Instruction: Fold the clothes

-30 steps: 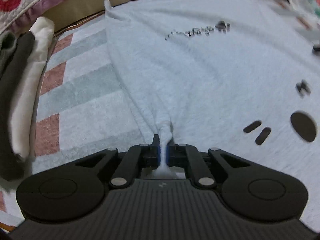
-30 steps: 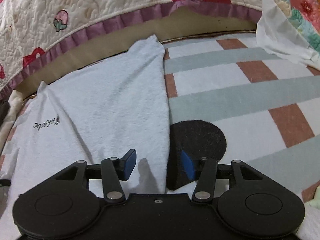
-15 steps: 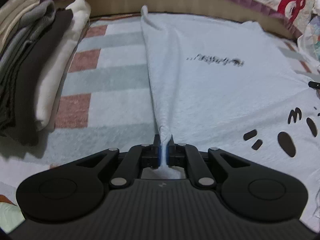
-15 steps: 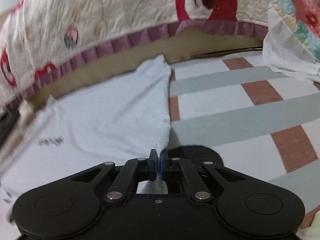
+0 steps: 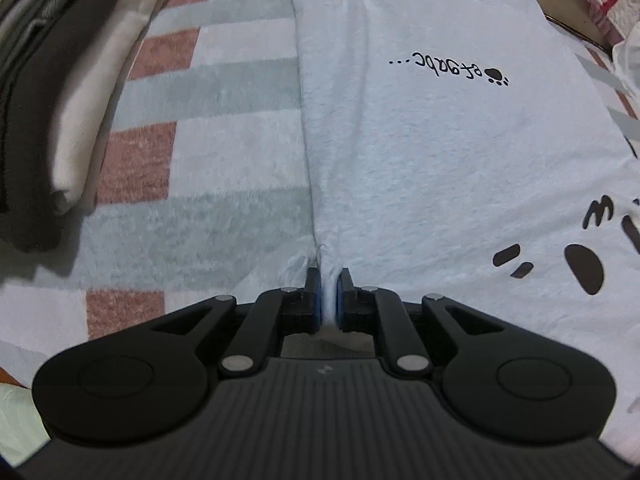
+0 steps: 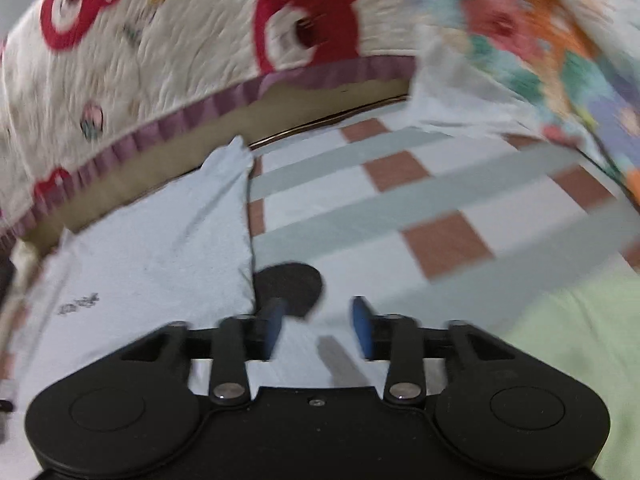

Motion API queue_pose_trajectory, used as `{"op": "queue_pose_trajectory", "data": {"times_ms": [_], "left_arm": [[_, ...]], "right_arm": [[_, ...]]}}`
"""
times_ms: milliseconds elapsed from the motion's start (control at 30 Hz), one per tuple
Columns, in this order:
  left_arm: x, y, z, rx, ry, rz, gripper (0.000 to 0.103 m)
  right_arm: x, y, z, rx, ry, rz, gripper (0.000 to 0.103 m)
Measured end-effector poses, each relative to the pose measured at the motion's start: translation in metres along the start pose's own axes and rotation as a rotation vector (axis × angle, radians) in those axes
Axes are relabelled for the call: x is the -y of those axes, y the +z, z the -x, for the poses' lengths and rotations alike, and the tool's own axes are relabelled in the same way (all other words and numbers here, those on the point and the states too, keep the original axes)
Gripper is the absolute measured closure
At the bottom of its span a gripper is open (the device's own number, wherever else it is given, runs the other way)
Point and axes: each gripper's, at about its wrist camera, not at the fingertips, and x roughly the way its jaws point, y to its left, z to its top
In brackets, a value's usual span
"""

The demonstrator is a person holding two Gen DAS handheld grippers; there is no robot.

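Now: left gripper (image 5: 329,300) w/ jaws easing apart, pinched ridge of pale blue T-shirt (image 5: 440,152) between pads, touching both. Right gripper (image 6: 318,326) opening, nothing between fingers, above shirt's black patch (image 6: 294,286). Shirt flat on checked blanket (image 5: 200,152), folded clothes stack (image 5: 52,92) at left, bear quilt (image 6: 180,40) beyond.

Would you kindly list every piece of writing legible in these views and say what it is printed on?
"...cbagfe", upside down beside a paw print: on the white T-shirt, left wrist view.
The same print in the right wrist view: too blurred to read.
Nothing else carries writing.
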Motion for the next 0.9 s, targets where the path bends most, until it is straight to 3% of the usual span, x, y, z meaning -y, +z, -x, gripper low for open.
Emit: {"op": "queue_pose_trajectory", "data": {"times_ms": [133,233,300,433,500,633,667,700,733,800,900], "left_arm": [[-0.004,0.001,0.018,-0.026,0.035,-0.063,0.087],[-0.002,-0.007,0.027,-0.047,0.119,-0.145,0.085],[-0.007,-0.013,0.032,-0.053,0.138,-0.148,0.080],[-0.029,-0.024,0.039,-0.037,0.120,-0.022,0.075],[-0.040,-0.032,0.043,-0.024,0.102,0.058,0.070],[-0.064,-0.051,0.044,-0.005,0.043,0.243,0.068],[-0.069,-0.056,0.044,-0.002,0.026,0.288,0.068],[-0.073,-0.060,0.045,0.003,0.016,0.322,0.068],[-0.077,-0.064,0.046,0.007,0.017,0.348,0.068],[-0.081,-0.070,0.051,0.015,0.026,0.378,0.068],[-0.086,-0.080,0.065,0.036,0.008,0.399,0.066]], "right_arm": [[0.032,-0.031,0.033,-0.008,-0.001,-0.072,0.048],[0.050,-0.050,0.037,-0.007,0.040,-0.144,0.048],[0.049,-0.055,0.029,-0.038,0.066,-0.129,0.045],[0.032,-0.063,0.005,-0.112,-0.077,-0.045,0.043],[0.031,-0.069,-0.003,-0.102,-0.106,-0.069,0.035],[0.033,-0.074,-0.008,-0.017,-0.114,-0.131,0.030],[0.032,-0.072,-0.009,0.000,-0.108,-0.123,0.035],[0.031,-0.071,-0.009,0.016,-0.100,-0.109,0.076],[0.028,-0.068,-0.006,0.043,-0.078,-0.063,0.097],[0.016,-0.063,0.010,0.124,-0.040,0.047,0.096],[0.000,-0.058,0.045,0.226,-0.101,0.158,0.097]]}}
